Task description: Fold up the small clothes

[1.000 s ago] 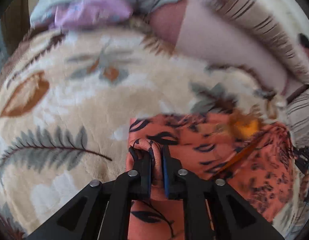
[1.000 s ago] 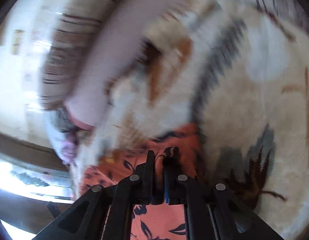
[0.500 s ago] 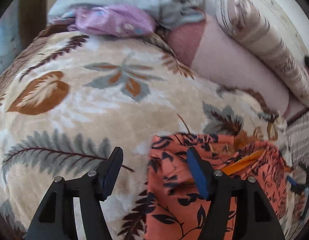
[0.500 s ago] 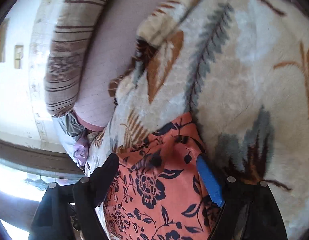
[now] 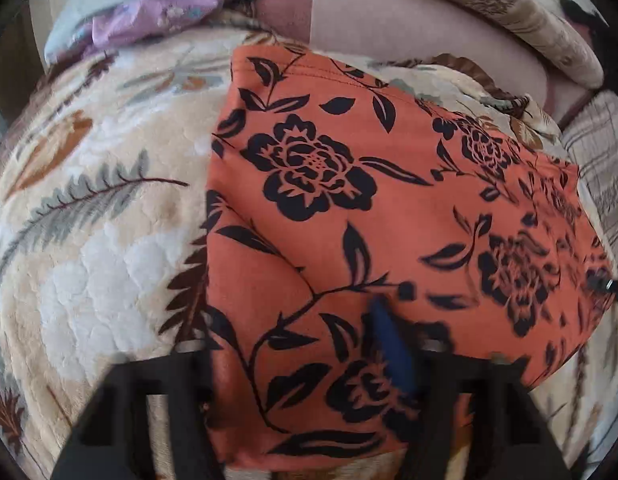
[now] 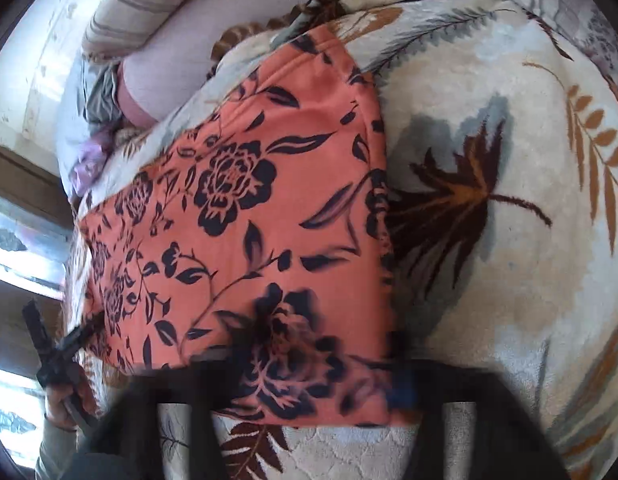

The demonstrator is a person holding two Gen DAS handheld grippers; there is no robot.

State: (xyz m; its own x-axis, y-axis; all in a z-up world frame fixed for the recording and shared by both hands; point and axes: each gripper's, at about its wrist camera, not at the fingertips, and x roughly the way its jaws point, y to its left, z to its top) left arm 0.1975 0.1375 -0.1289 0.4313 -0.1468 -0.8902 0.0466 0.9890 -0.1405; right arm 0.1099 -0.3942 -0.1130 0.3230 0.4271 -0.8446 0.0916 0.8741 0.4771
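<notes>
An orange garment with a black flower print lies folded flat on a cream leaf-patterned blanket. It also shows in the right wrist view. My left gripper is open and empty above the garment's near left edge, its blue-padded finger over the cloth. My right gripper is open and empty over the garment's near right corner. Both grippers are blurred. The left gripper and the hand holding it show at the left edge of the right wrist view.
A pile of lilac and grey clothes lies at the far end of the blanket. A pink pillow and a striped pillow lie behind the garment. A window is at the left of the right wrist view.
Both grippers, shut on the garment a second ago, opened and let it go, then pulled back. The garment now lies spread as a flat folded rectangle.
</notes>
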